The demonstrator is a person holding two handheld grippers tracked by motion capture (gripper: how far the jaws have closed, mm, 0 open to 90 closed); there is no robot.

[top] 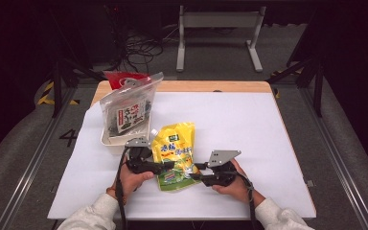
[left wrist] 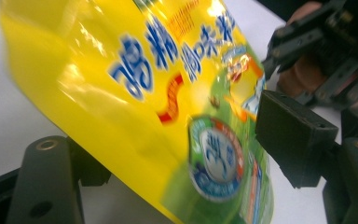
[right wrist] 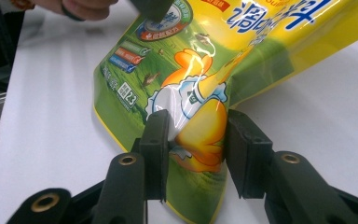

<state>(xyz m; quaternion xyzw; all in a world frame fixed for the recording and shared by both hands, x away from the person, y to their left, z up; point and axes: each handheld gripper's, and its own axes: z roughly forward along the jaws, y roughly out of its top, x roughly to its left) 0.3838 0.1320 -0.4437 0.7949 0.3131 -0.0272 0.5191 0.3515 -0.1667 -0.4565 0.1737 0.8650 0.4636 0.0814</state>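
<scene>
At table front, yellow pouch (top: 174, 155) lifted between both grippers. Right gripper (right wrist: 193, 140) pinches pouch's lower edge, film creased. Left gripper (left wrist: 168, 154) straddles pouch; jaws apart, no pad contact visible. Tub (top: 112, 139) behind holds seaweed bag (top: 127, 108). Judgement: pouch picked up, not yet stowed.

Bright, even light from above on the white table top (top: 249, 143); dark, dim room all around, with black corners in the high view. Only short, soft shadows under the hands. Strong white glare on the glossy yellow pouch (left wrist: 135, 107) in the left gripper view, and heavy motion blur there: smeared letters, soft edges. Sharper print in the right gripper view, with small glints on the foil. Near black jaws out of focus at the bottom of both gripper views.
</scene>
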